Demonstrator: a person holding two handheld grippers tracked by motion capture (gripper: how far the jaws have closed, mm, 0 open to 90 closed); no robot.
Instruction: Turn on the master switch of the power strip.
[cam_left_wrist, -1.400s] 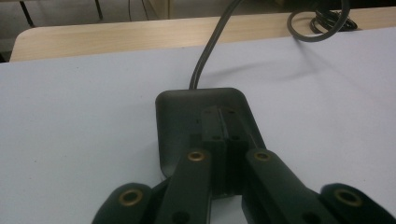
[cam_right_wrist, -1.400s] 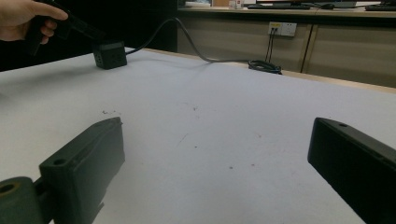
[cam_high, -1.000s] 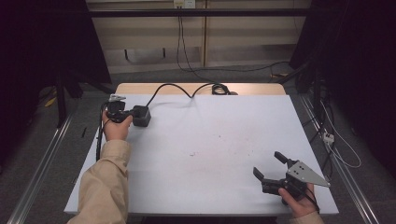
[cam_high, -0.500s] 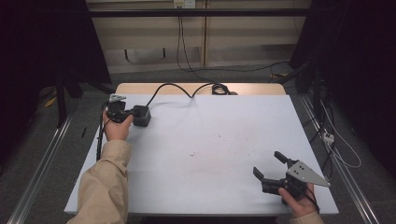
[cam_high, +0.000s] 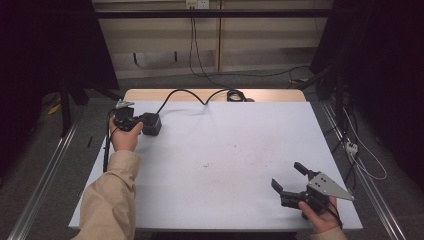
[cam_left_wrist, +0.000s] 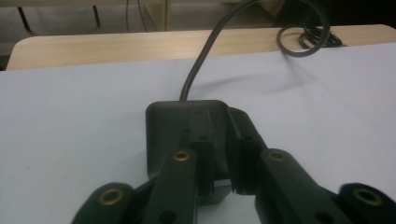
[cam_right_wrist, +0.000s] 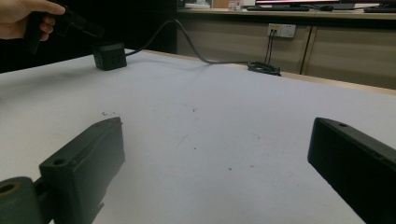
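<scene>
While the left claw (cam_left_wrist: 224, 186), jaws just easing apart, pinches the black cube (cam_high: 151, 123) at upper left, the spread right claw (cam_high: 292, 182) idles; next, probably release.

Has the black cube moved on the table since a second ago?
No. In the high view the black cube sits at the same spot by the white mat's far left corner, with the left gripper at it.

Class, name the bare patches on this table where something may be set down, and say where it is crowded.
Free: the white top between the black box and right tool. Crowded: far left corner, where the left tool meets the box, and the cable along the far edge.
</scene>
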